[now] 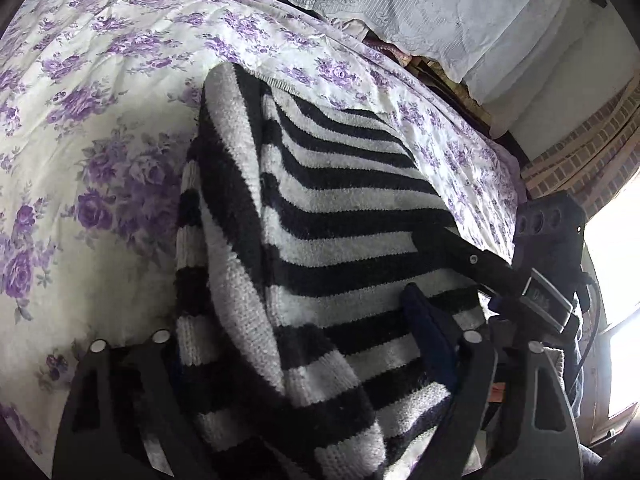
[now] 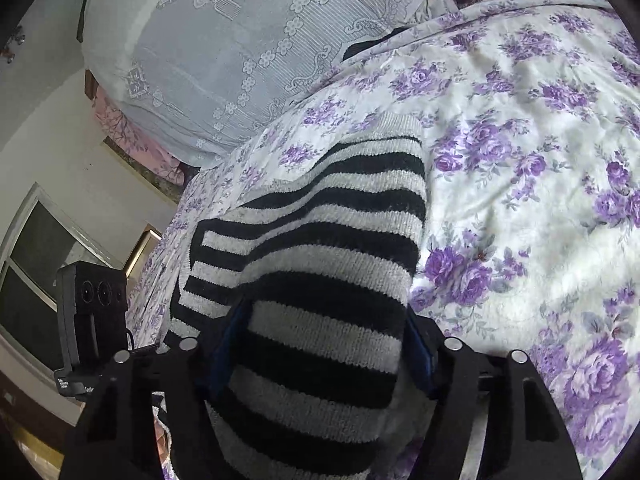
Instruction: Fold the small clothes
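Where the white bedspread printed with purple roses [image 1: 100, 128] covers the bed, one fuzzy knitted sweater in black and white stripes [image 1: 320, 216] lies on it, its near part bunched up into both tools.

In the left wrist view, the left tool [image 1: 304, 344] has the sweater's folded knit filling the space between its two black fingers. The right finger's dark blue pad [image 1: 428, 336] lies against the fabric, while the left pad is buried under the knit, so the tool appears clamped on the sweater, with its fingers held well apart by the thick cloth. A small silver snap button [image 1: 474, 259] shows on the sweater's black edge band at the right. Just beyond that edge, at the far right, stands the other tool's black camera body [image 1: 548, 256].

In the right wrist view, the right tool [image 2: 320, 360] holds a thick roll of the same sweater [image 2: 320, 280]; blue pads [image 2: 420, 356] press it on both sides, so this tool is clamped on it as well. The sweater stretches away from the tool toward the far side of the bed, where a pale lace-patterned cover [image 2: 224, 52] rises. The rose bedspread [image 2: 520, 160] spreads to the right.

Counted: one sweater, two tools, one bedspread.
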Action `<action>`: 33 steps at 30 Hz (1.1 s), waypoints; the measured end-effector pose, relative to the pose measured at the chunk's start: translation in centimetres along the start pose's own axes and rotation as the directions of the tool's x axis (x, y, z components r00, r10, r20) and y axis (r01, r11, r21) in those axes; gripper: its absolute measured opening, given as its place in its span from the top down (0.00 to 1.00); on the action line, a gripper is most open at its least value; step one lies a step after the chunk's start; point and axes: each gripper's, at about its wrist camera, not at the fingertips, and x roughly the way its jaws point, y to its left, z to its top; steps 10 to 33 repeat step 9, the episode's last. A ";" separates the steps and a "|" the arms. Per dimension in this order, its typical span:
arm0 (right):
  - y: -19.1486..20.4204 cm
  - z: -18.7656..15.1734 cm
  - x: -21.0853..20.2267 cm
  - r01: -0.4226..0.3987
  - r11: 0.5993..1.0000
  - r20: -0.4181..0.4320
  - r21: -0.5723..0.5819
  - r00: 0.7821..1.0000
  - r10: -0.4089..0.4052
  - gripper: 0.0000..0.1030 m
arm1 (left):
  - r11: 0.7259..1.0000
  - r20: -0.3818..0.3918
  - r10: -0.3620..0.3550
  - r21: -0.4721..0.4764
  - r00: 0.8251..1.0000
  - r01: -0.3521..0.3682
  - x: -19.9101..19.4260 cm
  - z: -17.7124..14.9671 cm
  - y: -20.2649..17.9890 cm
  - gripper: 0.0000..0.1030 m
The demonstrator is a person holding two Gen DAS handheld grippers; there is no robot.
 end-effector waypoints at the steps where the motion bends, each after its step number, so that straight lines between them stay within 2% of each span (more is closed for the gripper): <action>1: 0.1 0.0 -0.2 0.000 1.000 0.009 -0.009 1.000 0.000 0.37 | 1.000 0.007 0.007 -0.002 1.000 -0.007 -0.2 -0.1 0.0 0.32; 3: 0.2 0.1 -0.3 0.003 1.000 0.017 -0.024 1.000 -0.003 0.37 | 1.000 0.014 0.001 -0.015 1.000 -0.001 -0.4 -0.1 0.3 0.38; 5: -0.1 0.2 -0.2 0.000 1.000 0.009 -0.012 1.000 0.000 0.36 | 1.000 0.017 0.002 -0.018 1.000 -0.002 -0.4 0.0 0.5 0.40; 9: -0.7 0.4 1.1 -0.013 1.000 -0.036 0.016 0.999 0.014 0.30 | 0.999 0.005 0.032 -0.042 0.999 -0.032 0.1 0.1 1.1 0.28; 33: -0.7 0.4 1.1 -0.013 1.000 -0.036 0.016 0.999 0.014 0.30 | 0.999 0.005 0.032 -0.042 0.999 -0.032 0.1 0.1 1.1 0.28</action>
